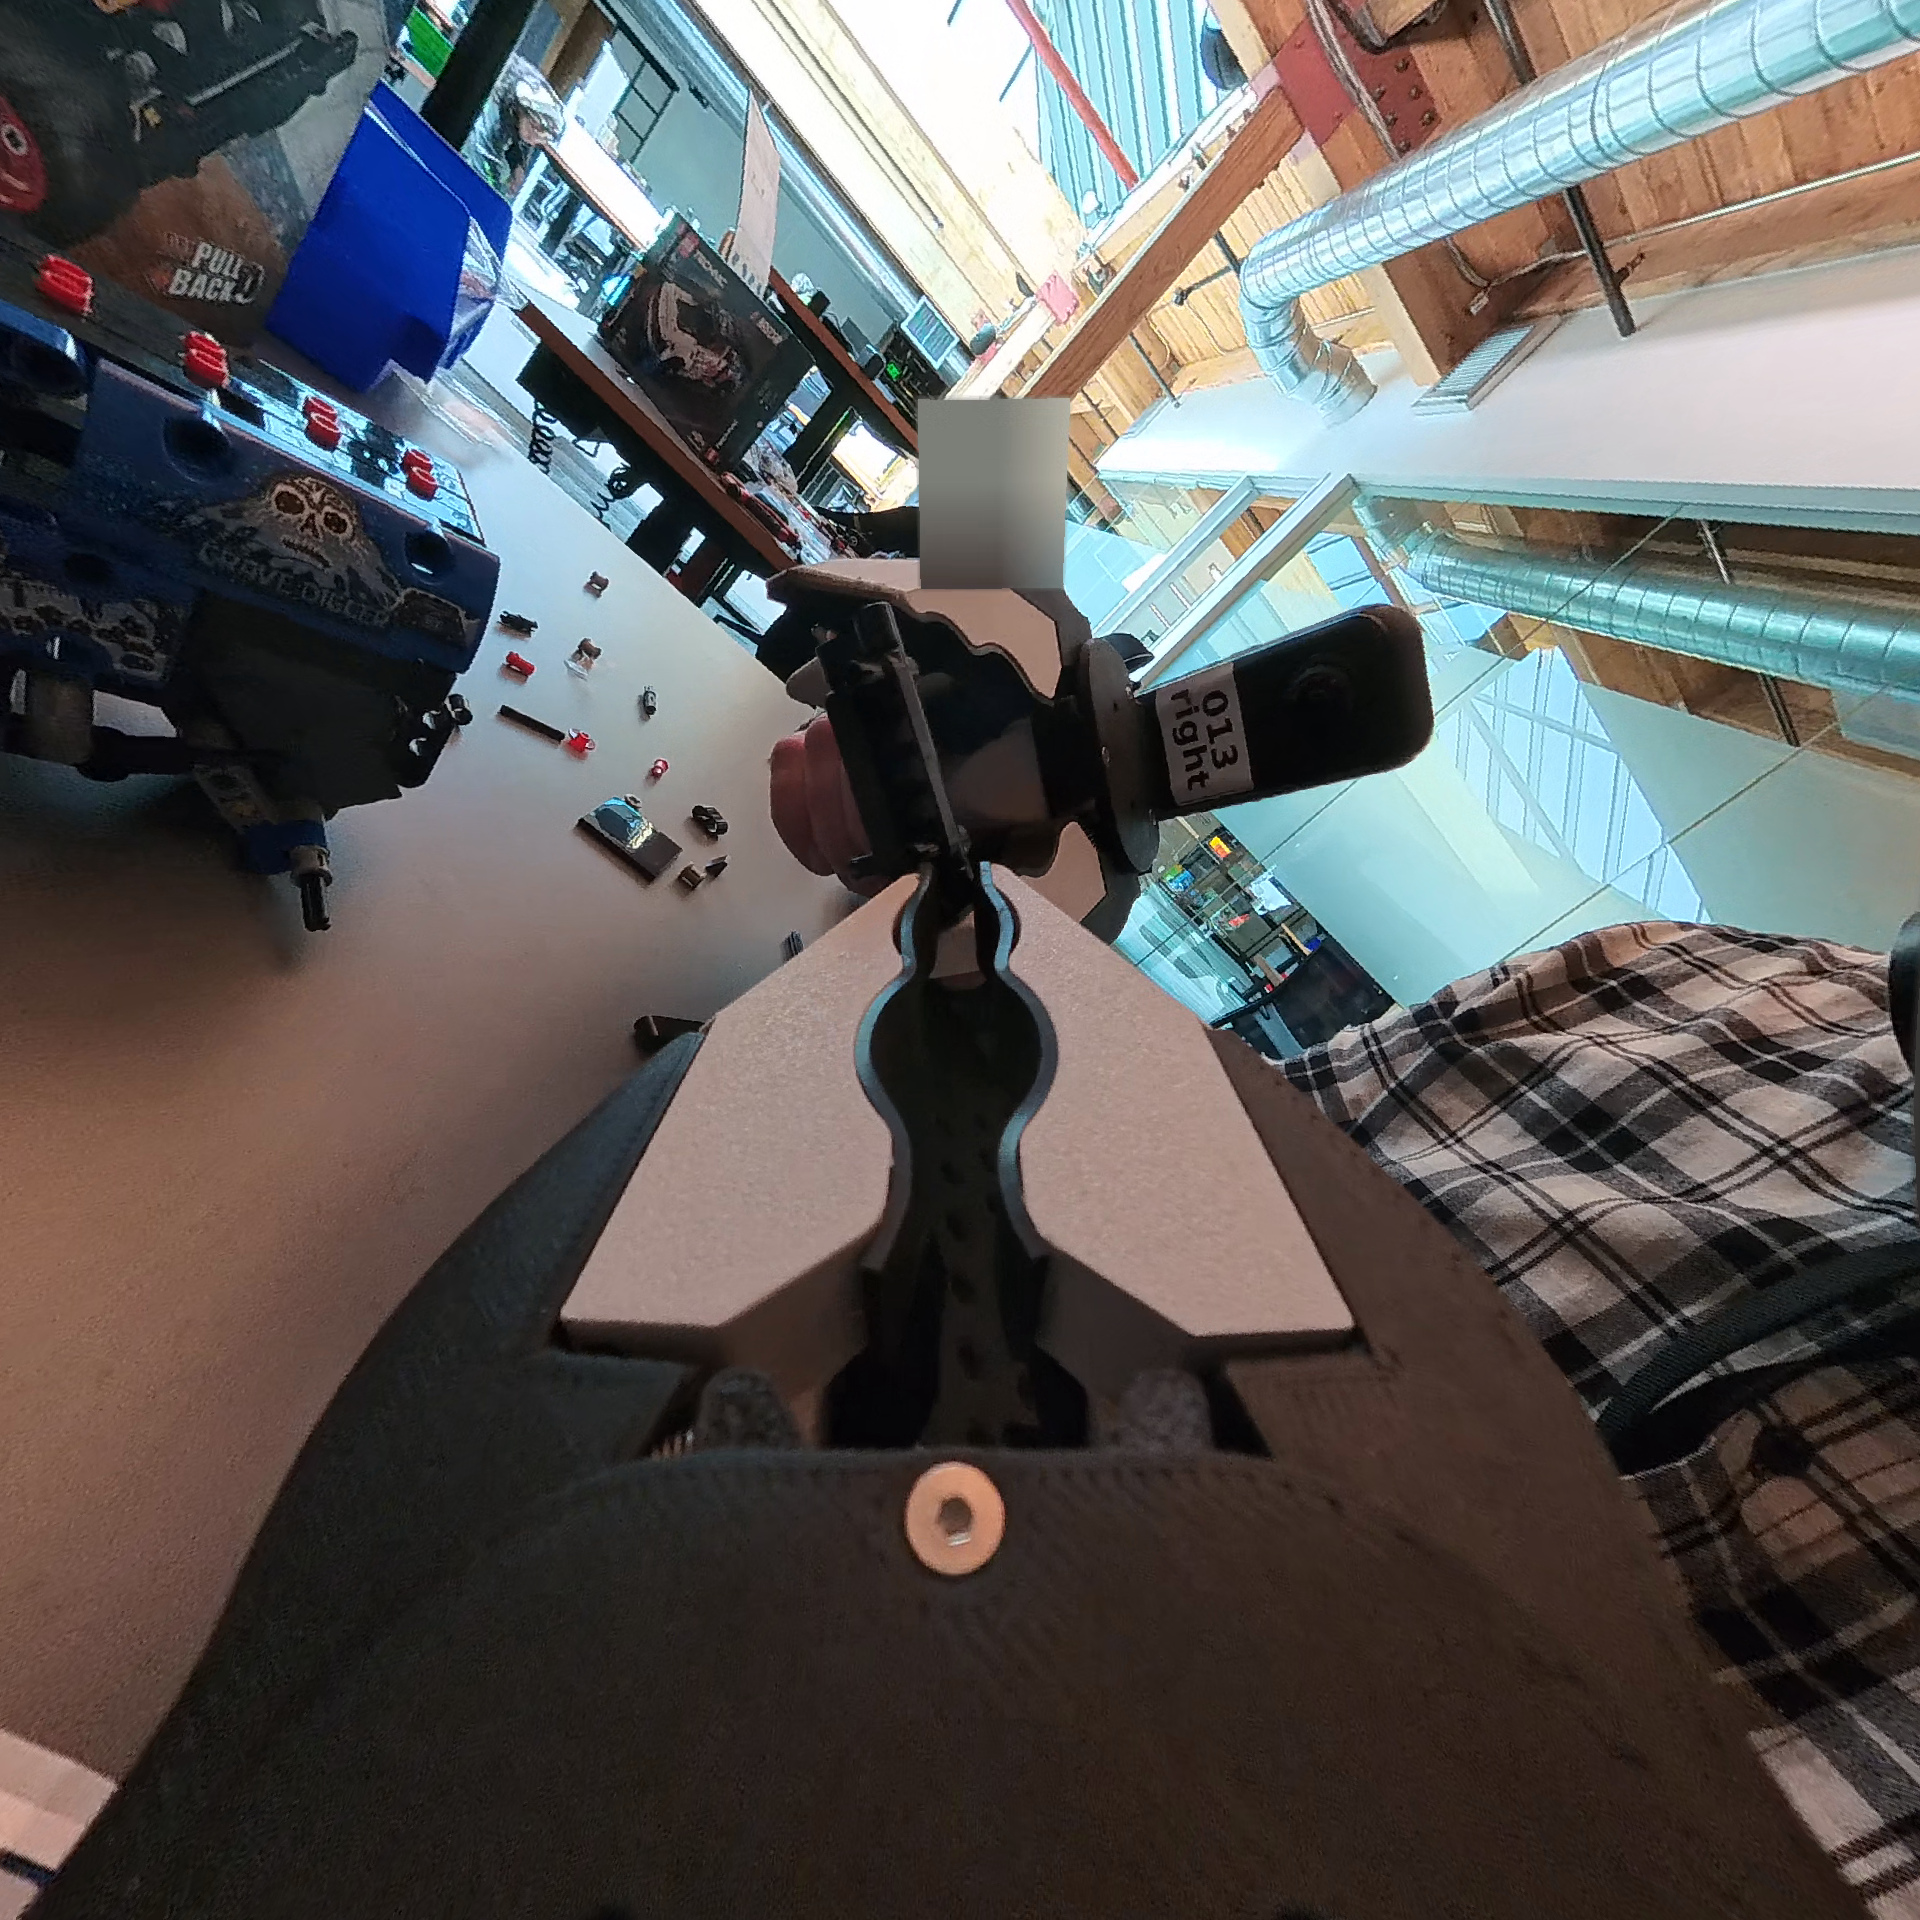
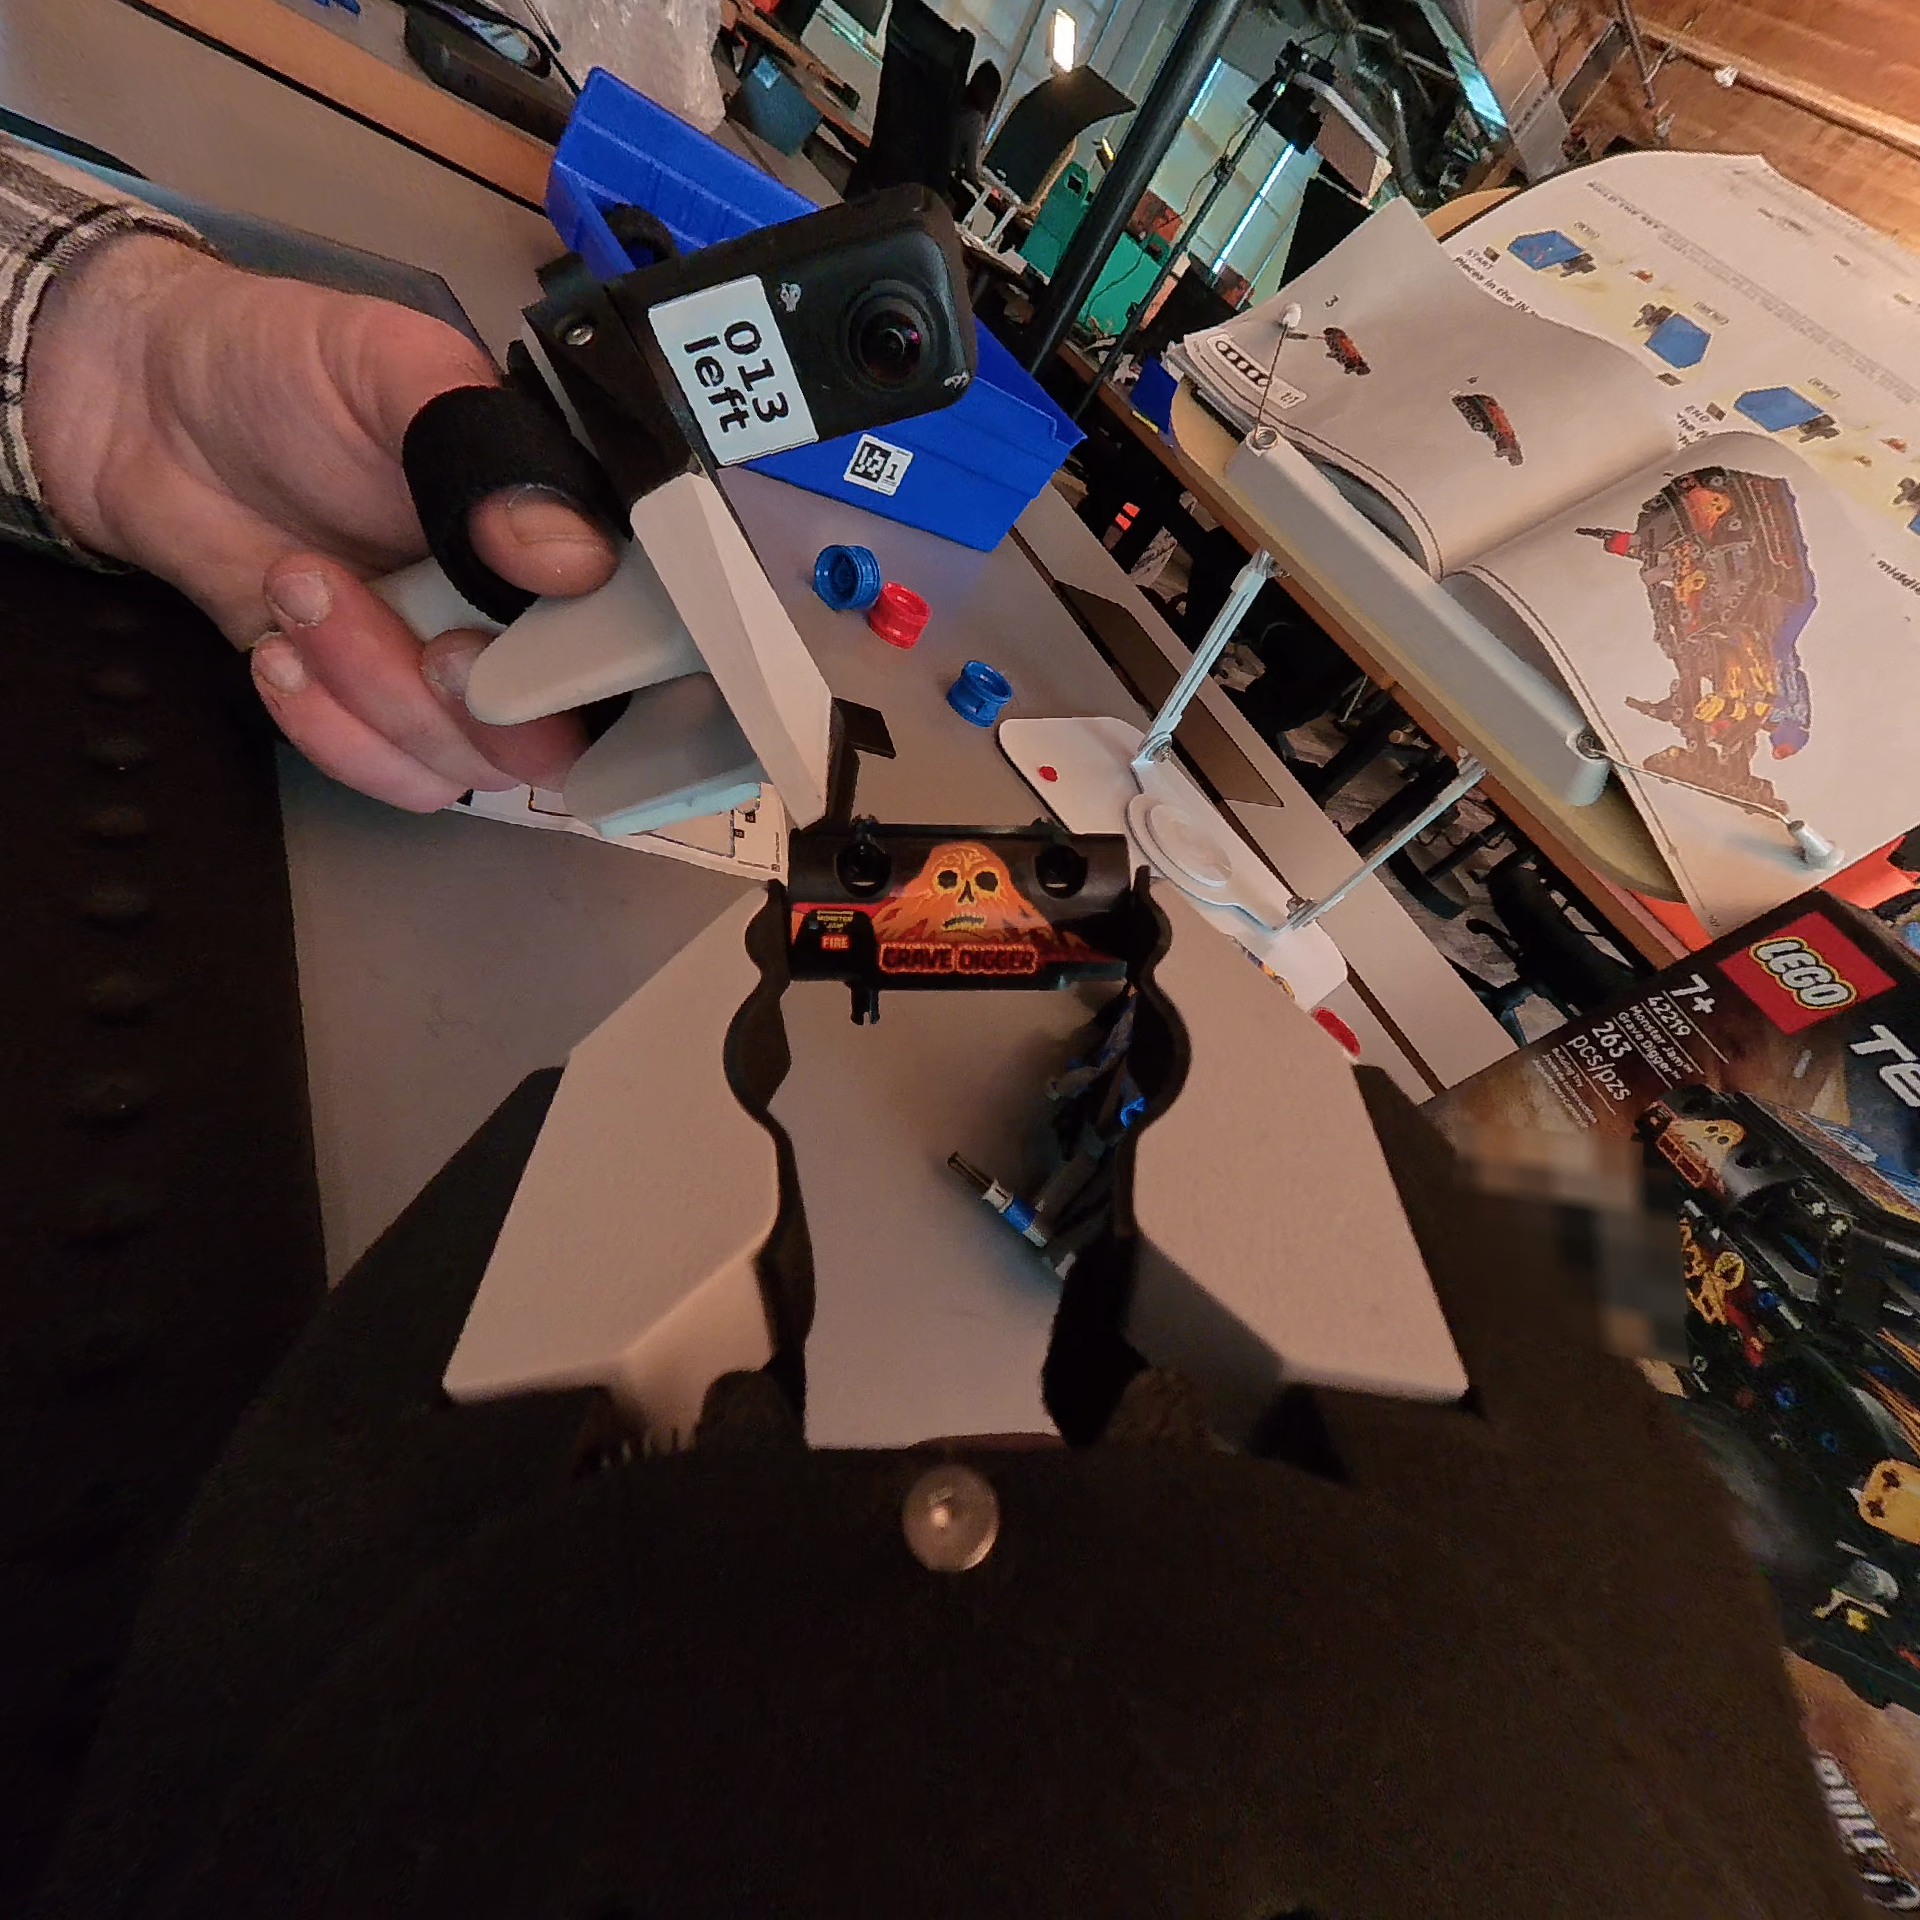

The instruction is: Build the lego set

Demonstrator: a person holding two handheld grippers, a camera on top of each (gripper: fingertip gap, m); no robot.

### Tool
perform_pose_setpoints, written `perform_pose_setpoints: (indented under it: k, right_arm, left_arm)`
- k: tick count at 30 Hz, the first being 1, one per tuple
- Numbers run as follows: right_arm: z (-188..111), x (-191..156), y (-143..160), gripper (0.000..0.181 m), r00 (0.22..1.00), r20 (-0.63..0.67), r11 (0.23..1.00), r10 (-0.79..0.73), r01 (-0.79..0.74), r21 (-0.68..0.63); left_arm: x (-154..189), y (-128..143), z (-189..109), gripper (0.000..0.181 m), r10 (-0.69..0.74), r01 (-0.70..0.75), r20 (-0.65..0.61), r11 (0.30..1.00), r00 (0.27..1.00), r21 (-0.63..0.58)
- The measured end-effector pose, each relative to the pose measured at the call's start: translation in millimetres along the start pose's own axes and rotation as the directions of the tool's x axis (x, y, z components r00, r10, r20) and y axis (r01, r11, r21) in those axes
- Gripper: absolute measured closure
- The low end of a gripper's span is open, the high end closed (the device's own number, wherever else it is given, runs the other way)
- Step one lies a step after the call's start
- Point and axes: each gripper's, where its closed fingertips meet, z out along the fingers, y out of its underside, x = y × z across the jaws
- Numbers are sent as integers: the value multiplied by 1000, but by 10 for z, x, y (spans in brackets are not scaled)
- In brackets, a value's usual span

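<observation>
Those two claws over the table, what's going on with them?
A person is building a Lego truck by hand, working a claw in each hand. The right claw grips a black panel with an orange skull sticker by its ends. The left claw is pinched on a small black piece at the panel's top edge, seemingly fitting it on. The half-built blue truck body sits on the table among loose small parts, with the instruction booklet propped open nearby.

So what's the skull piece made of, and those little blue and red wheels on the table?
The skull piece looks like hard black plastic, with a glossy orange printed picture or sticker on it. The blue wheels and the red wheel look like smooth moulded plastic too: solid colour, shiny ribs. The table is matte grey, material unclear.
</observation>
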Motion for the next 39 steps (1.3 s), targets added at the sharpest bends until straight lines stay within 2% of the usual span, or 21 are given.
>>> perform_pose_setpoints:
  k: [16, 22, 26, 39]
  right_arm:
    - [-7, 23, 8, 118, 999, 12, 999, 42, -42, 7]
    - [2, 23, 18, 118, 999, 11, 999, 43, -43, 3]
    - [13, 2, 34, 118, 999, 24, 999, 47, -47, -3]
    - [-9, 12, 45, 121, 997, 31, 998, 64, -64, -1]
  left_arm:
    - [16, -61, -22, 176, 8, -8, -5, 999, 1000, 38]
    - [14, -16, 21, 161, 23, -23, 4, 1000, 1000, 12]
    - [-2, 1, 33, 173, 35, -35, 16, 999, 999, 1]
    - [-2, -68, -21, 174, 5, -5, 1, 999, 1000, 37]
